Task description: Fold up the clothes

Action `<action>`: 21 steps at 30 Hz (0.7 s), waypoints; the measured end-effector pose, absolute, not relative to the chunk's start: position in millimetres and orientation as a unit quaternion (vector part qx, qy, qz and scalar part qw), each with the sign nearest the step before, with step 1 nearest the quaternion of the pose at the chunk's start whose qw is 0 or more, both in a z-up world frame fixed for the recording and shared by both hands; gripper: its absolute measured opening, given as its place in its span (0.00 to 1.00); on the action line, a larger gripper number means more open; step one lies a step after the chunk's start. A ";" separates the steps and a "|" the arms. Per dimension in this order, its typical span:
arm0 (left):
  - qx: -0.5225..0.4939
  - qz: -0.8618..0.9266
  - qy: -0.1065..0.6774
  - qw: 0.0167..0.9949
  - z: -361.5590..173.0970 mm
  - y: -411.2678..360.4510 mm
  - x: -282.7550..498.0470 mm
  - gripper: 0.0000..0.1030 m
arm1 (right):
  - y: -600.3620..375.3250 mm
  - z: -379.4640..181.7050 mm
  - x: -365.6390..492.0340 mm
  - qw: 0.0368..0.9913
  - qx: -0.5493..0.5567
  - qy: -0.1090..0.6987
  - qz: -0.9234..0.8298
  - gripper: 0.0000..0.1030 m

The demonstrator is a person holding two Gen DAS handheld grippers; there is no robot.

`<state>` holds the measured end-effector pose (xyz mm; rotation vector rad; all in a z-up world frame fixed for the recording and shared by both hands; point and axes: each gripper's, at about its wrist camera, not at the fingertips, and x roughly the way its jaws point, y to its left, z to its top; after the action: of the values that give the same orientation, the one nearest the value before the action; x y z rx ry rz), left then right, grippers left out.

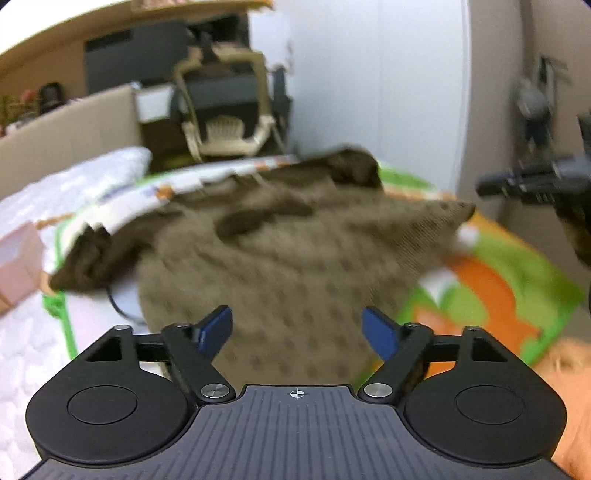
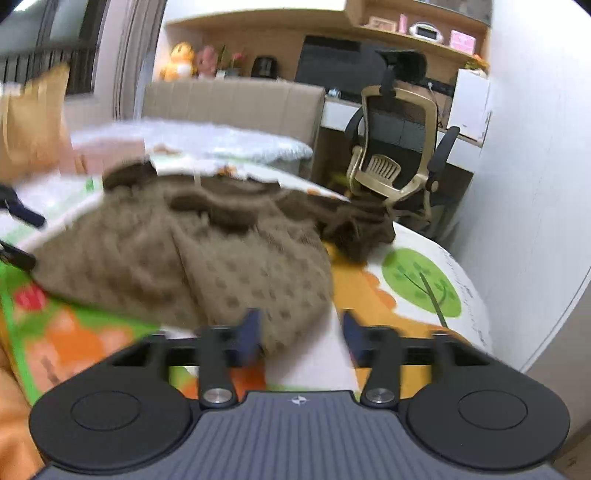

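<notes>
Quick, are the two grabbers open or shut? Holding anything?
Left gripper: jaws open, holding nothing, above the brown sweater.
Right gripper: jaws open, holding nothing.

White walls; beige office chair, wooden shelves, padded headboard

A beige-framed mesh office chair stands beside the colourful cartoon-printed play mat, with a yellow plush toy on the wooden shelf.

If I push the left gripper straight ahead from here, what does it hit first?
Most likely the brown knitted sweater: the open left gripper points straight at its dotted body lying on the colourful mat. Blur leaves the depth uncertain.
</notes>
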<state>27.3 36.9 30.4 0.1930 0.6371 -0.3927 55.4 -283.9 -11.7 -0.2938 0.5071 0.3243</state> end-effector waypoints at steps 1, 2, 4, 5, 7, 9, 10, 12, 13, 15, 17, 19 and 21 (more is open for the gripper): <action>0.096 -0.191 0.321 0.922 22.6 36.7 25.5 0.86 | -280.7 -19.5 58.4 0.938 -0.165 0.258 0.163 0.61; 0.096 -0.187 0.331 0.920 15.8 36.9 25.2 0.87 | -276.6 -27.6 63.0 0.932 -0.185 0.268 0.159 0.61; 0.099 -0.171 0.342 0.919 6.0 39.7 25.7 0.88 | -268.8 -43.7 72.8 0.919 -0.225 0.286 0.154 0.61; 0.101 -0.161 0.347 0.919 2.0 41.1 25.5 0.89 | -265.0 -51.2 77.4 0.915 -0.244 0.285 0.147 0.61; 0.099 -0.149 0.353 0.918 -2.3 45.2 26.3 0.90 | -259.2 -53.9 86.9 0.921 -0.246 0.267 0.142 0.62; 0.095 -0.141 0.358 0.918 -5.3 48.3 28.4 0.90 | -249.1 -43.1 101.3 0.936 -0.221 0.238 0.132 0.54; 0.093 -0.143 0.357 0.918 -4.5 47.0 29.8 0.90 | -243.6 -28.8 108.6 0.948 -0.209 0.209 0.123 0.49; 0.089 -0.150 0.354 0.919 -2.2 43.9 32.5 0.90 | -239.8 8.3 117.9 0.971 -0.172 0.140 0.093 0.46; 0.090 -0.156 0.351 0.919 -0.3 41.1 32.5 0.91 | -240.7 27.6 120.3 0.979 -0.154 0.107 0.084 0.46; 0.093 -0.170 0.344 0.919 2.9 35.7 30.7 0.92 | -240.3 51.5 123.7 0.985 -0.145 0.066 0.071 0.49; 0.098 -0.171 0.343 0.918 0.5 33.7 28.5 0.92 | -237.6 59.7 125.8 0.983 -0.163 0.049 0.065 0.53; 0.107 -0.154 0.345 0.920 -4.6 34.6 28.1 0.92 | -236.5 56.1 126.0 0.980 -0.179 0.057 0.069 0.54; 0.118 -0.108 0.341 0.926 -8.5 41.6 31.1 0.92 | -237.7 36.4 121.4 0.974 -0.189 0.092 0.086 0.60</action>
<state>31.1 41.6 -8.5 0.2427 0.7003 -0.2208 121.4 -237.7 36.4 -0.3810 0.1855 0.1727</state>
